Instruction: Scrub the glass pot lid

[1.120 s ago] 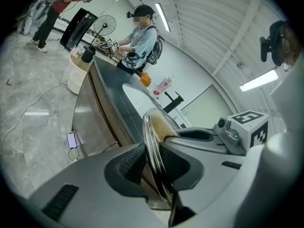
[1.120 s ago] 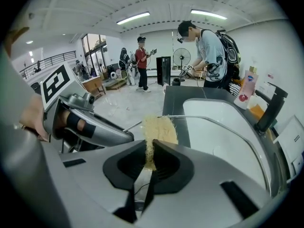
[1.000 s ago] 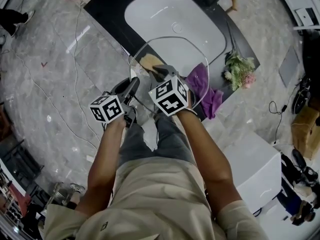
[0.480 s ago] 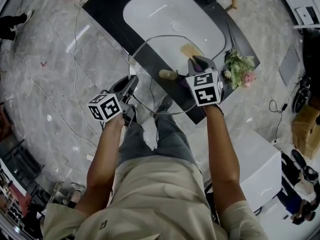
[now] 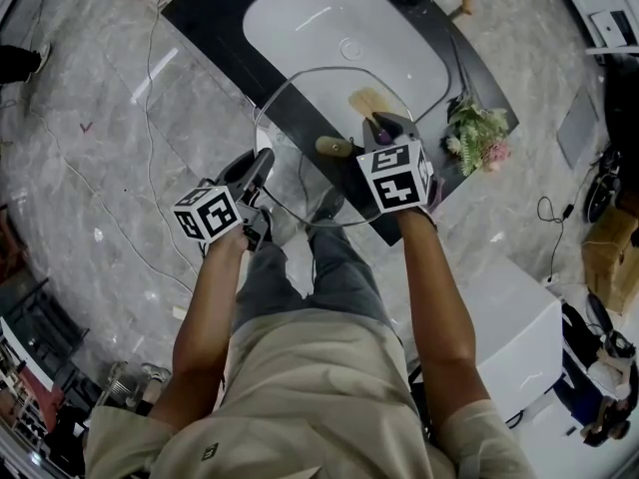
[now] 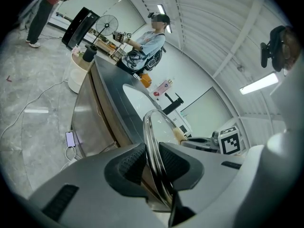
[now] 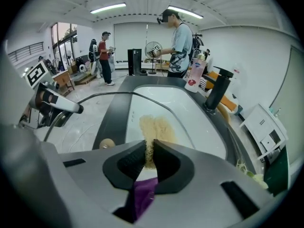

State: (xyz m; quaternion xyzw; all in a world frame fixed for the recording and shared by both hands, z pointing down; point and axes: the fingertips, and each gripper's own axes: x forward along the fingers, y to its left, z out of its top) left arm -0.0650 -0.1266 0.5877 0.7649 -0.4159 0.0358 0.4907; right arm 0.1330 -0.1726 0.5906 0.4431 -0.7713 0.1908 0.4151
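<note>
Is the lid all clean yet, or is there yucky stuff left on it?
Not clean yet. Done: the left tool grips the glass lid by its rim, by the sink, and the right tool holds a purple cloth. In hand: that tool is up at the glass by the brown smear. Left: the smear shows plainly, so it needs scrubbing off.

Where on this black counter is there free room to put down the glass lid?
The white oval basin is bare, and so is the black counter strip along its left side in the head view. It is crowded at the right end, by the pink-and-green flower bunch, and near the black tap.
</note>
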